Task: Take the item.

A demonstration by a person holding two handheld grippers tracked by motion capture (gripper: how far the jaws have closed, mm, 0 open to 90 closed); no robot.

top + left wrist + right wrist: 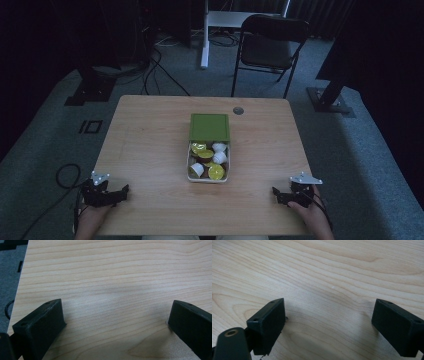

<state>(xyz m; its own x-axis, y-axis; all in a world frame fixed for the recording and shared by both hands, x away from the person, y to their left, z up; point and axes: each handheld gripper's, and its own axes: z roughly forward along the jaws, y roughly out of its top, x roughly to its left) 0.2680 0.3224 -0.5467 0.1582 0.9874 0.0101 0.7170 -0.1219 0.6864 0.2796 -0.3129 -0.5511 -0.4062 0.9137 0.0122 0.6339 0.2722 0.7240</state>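
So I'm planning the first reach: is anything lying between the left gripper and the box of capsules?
No. In the high view, bare wooden table lies between the left gripper and the box of capsules.

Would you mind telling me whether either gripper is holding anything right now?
Nothing is held: the left gripper and right gripper are both open over bare table.

Tabletop point(150, 140) pale wood with wavy grain; box point(189, 159) white with green lid point(210, 126), holding yellow-green and white capsules point(216, 172); left gripper point(119, 194) and right gripper point(278, 194) black; chair point(270, 50) black; carpet point(45, 150) grey-green.
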